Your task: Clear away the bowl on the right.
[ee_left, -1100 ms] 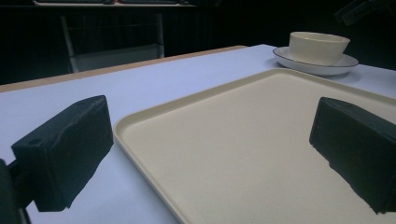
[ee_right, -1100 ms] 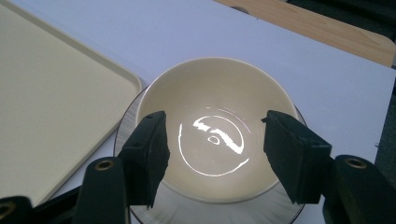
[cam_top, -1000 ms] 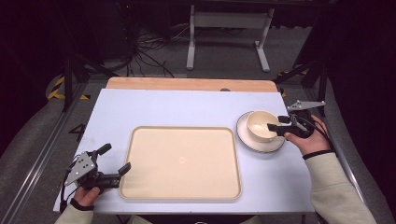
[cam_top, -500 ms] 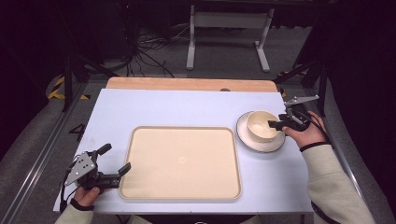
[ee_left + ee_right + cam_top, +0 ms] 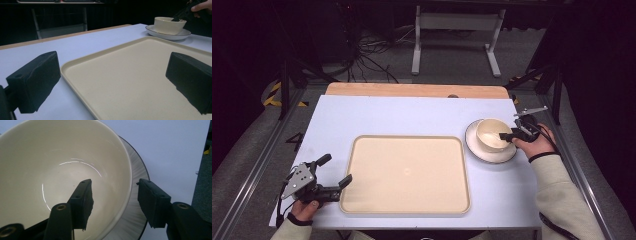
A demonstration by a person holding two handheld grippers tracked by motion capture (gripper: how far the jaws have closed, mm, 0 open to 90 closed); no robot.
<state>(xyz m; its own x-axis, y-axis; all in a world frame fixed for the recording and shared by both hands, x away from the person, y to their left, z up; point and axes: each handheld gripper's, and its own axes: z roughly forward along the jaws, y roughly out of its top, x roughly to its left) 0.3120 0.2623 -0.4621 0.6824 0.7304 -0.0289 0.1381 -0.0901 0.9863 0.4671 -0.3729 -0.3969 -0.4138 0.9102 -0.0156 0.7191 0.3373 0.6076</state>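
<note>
The right gripper (image 5: 512, 135) is straddling the near wall of the cream glazed ceramic bowl (image 5: 491, 133), one jaw inside, one outside, with clear gaps to the rim on both sides, so the jaws stand apart and nothing is pinched yet. That bowl sits on the white round saucer with a dark rim (image 5: 477, 148), over at the right side of the pale blue table top (image 5: 387, 115), just beside the big cream rectangular plastic tray (image 5: 362, 200). This reads as the grasping step: the next move calls for closing squarely on the wall, then lifting straight up so the saucer stays put. Across the table, the left gripper (image 5: 334, 175) rests low at the tray's near left corner, jaws wide apart, holding nothing. Room looks generous: the tray is bare and its raised lip is the one edge to clear; the table's right edge runs near the saucer.
</note>
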